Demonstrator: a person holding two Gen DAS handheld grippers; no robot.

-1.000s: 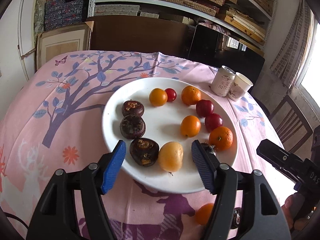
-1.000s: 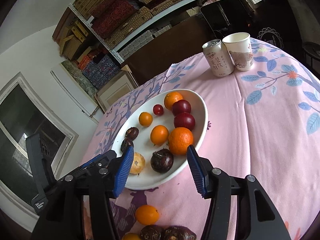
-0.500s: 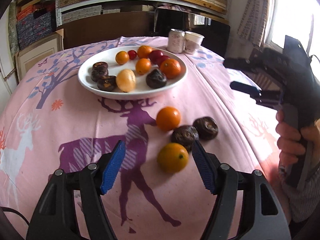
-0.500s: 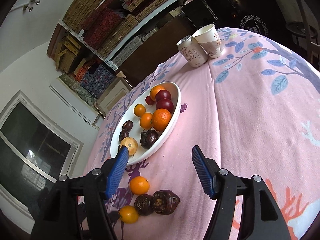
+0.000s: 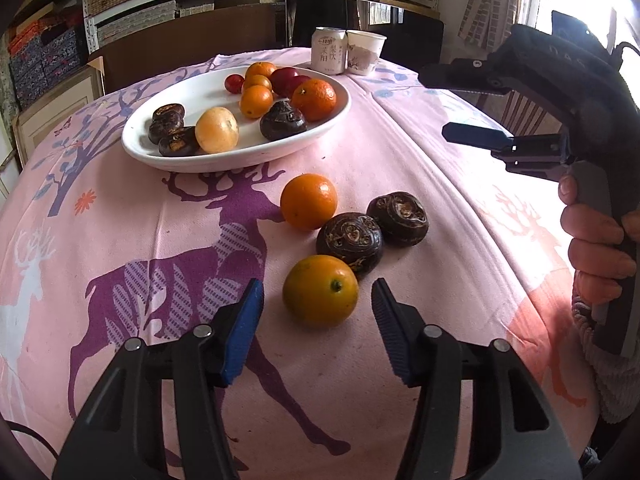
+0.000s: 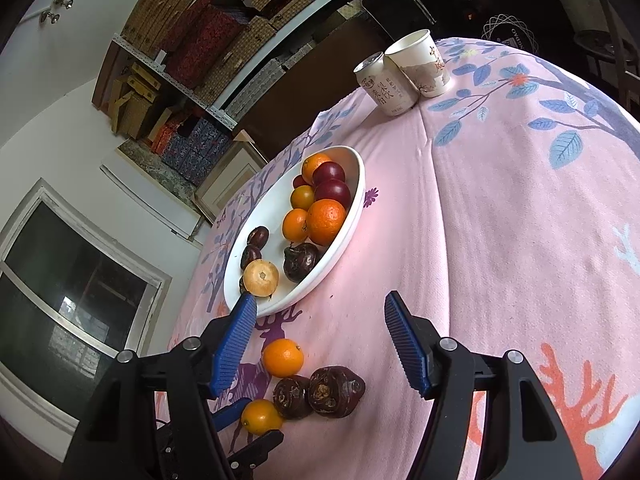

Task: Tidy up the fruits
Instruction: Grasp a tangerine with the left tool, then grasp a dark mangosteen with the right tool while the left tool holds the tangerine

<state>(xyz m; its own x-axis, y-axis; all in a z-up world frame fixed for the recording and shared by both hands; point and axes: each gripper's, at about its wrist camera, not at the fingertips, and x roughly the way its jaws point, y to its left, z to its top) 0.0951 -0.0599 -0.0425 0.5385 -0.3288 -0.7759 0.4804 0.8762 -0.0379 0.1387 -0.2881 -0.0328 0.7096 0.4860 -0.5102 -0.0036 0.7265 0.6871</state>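
Observation:
Several loose fruits lie on the pink cloth: an orange [image 5: 308,201], two dark water chestnuts [image 5: 350,240] [image 5: 398,218], and a small orange [image 5: 320,296]. My left gripper [image 5: 318,320] straddles the small orange; its jaws are closing, with a gap still showing on each side of the fruit. The white plate [image 5: 240,160] behind holds oranges, red plums, chestnuts and a pale yellow fruit. My right gripper [image 6: 320,340] hovers open above the loose orange [image 6: 283,357], holding nothing. In the left wrist view it is at the right, held by a hand [image 5: 592,240].
A drink can [image 5: 329,50] and a paper cup [image 5: 365,52] stand together at the table's far side, behind the plate. A wooden chair [image 5: 520,108] is beyond the right edge. Shelves with boxes line the back wall.
My left gripper left the plate, came back and down to the loose fruits, and narrowed around the small orange. My right gripper drew back from the plate and opened wider.

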